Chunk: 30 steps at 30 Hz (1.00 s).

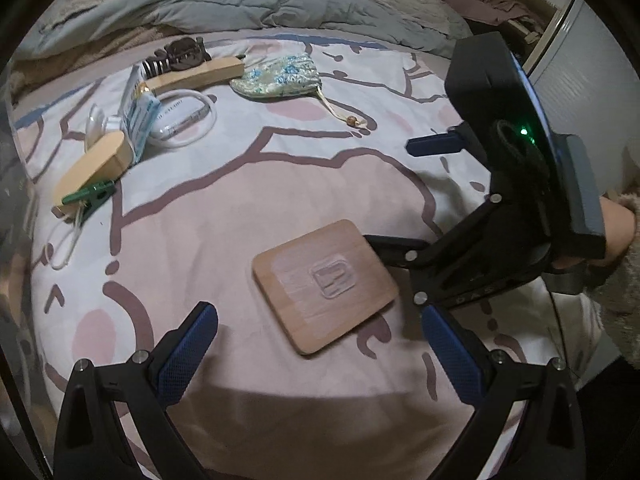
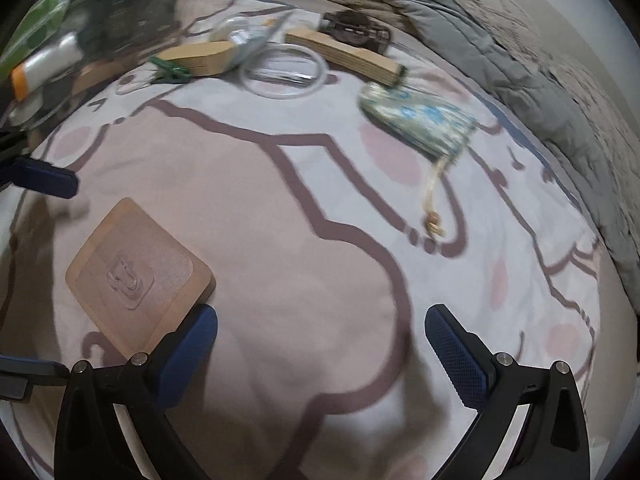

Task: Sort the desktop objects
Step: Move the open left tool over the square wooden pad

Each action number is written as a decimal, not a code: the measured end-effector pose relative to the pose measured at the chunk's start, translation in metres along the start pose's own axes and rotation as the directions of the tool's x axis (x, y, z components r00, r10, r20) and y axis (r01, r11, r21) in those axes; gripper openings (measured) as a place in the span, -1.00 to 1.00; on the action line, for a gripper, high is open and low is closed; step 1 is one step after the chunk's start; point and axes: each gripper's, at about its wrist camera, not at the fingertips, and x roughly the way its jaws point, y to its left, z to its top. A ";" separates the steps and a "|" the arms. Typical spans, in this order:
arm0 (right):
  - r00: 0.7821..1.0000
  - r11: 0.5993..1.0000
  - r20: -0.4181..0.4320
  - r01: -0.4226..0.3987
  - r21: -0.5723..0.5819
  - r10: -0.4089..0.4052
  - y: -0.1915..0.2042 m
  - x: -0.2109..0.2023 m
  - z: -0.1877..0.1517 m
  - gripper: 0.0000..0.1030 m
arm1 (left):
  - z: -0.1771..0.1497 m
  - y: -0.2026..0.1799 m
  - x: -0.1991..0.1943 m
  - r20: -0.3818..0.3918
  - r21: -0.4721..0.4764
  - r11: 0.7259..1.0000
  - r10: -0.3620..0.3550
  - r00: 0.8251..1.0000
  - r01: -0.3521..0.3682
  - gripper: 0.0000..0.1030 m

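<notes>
Both grippers, left and right, wide, empty; coaster mid-bed, clutter along far edge awaiting sorting

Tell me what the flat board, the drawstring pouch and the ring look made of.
Flat board: pale wood, probably bamboo; matte tan face, rounded corners, a clear adhesive hook pad on top.
Drawstring pouch: woven fabric, slight sheen, blue floral pattern, cord with a bead.
Ring: clear plastic or glass; cannot tell which.
</notes>
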 end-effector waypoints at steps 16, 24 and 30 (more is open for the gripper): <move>0.997 0.988 0.025 -0.074 -0.135 0.078 0.034 -0.011 0.000 1.00 | -0.008 0.022 -0.023 0.005 -0.082 0.986 -0.142 0.990 0.142 0.99; 0.996 0.979 0.055 -0.060 -0.196 0.072 0.044 -0.009 0.011 1.00 | -0.006 0.029 -0.016 0.007 -0.088 0.995 -0.048 0.999 0.048 0.99; 0.999 0.999 0.024 -0.039 -0.004 0.039 -0.008 0.002 0.001 1.00 | -0.006 0.026 0.001 0.003 -0.059 0.996 0.063 0.998 -0.062 0.99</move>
